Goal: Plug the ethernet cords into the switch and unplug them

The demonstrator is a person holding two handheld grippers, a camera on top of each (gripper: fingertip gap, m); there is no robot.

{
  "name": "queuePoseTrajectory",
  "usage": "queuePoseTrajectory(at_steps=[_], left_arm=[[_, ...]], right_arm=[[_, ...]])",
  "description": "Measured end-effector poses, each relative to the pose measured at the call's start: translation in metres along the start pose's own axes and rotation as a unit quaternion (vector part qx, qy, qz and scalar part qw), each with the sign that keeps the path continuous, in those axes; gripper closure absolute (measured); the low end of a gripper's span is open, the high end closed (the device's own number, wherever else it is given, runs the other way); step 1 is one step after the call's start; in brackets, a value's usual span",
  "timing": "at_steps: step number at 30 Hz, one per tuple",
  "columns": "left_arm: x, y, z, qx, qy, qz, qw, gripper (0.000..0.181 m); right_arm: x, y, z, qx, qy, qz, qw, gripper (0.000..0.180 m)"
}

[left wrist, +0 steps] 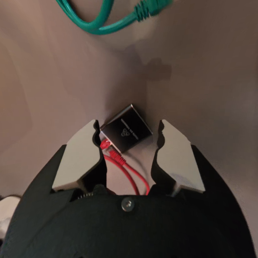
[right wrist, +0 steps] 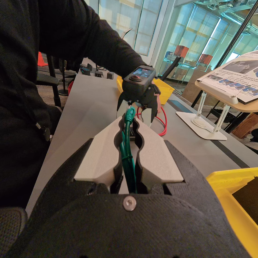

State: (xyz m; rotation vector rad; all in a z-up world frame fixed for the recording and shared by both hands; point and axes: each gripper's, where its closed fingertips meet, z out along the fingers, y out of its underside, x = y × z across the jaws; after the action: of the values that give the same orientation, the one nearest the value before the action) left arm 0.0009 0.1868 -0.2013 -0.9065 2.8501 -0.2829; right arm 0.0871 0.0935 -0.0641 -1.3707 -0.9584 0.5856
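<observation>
L gripper [left wrist: 128,124], black w/ pale grey fingers, hung over the grey tabletop [left wrist: 55,69] w/ jaws spread wide, nothing between them. Small black metal box switch [left wrist: 126,130] lay flat on the table just beyond the tips, turned at an angle, nearer the L finger. Two red ethernet cords [left wrist: 131,173] were plugged into its near side & ran back under the gripper.

R gripper [right wrist: 129,120] was clenched on the green ethernet cord [right wrist: 127,139], just behind its plug [right wrist: 130,113]; plug stuck out past the fingertips, in the air, not in any port. In L wrist view same green cord looped at top, blurred.

R view also showed a yellow plastic bin [right wrist: 166,89] behind the L gripper & a white stand w/ printed sheet [right wrist: 229,79] to the right.
</observation>
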Motion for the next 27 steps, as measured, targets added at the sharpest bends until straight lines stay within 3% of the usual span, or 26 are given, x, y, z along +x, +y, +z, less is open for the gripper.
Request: queuePoseTrajectory(at_steps=[6,9,13,16,20,24,27], left_arm=[[-0.002,0.03,0.008,-0.137,-0.026,0.207,0.968,0.084],[0.003,0.027,0.014,-0.137,0.0,0.248,0.959,0.096],[0.003,0.027,0.016,-0.141,0.029,0.233,0.962,0.11],[0.0,0.028,0.016,-0.147,0.034,0.175,0.973,0.111],[-0.006,0.026,0.016,-0.097,0.042,0.0,0.994,0.112],[-0.012,0.027,0.014,-0.044,0.064,-0.212,0.974,0.113],[-0.016,0.027,0.014,-0.014,0.049,-0.27,0.962,0.112]], right_arm=[[0.001,0.0,0.003,0.0,-0.001,-0.001,1.0,0.171],[0.001,0.0,0.003,0.002,0.0,0.001,1.0,0.171],[-0.001,0.001,0.002,0.002,-0.003,0.003,1.0,0.171],[0.0,0.001,0.001,0.004,-0.003,0.004,1.0,0.171],[0.003,0.0,0.001,0.008,0.001,0.006,1.0,0.171],[0.007,0.002,0.004,-0.002,0.004,0.012,1.0,0.171],[0.008,0.002,0.007,-0.006,0.004,0.011,1.0,0.171]])
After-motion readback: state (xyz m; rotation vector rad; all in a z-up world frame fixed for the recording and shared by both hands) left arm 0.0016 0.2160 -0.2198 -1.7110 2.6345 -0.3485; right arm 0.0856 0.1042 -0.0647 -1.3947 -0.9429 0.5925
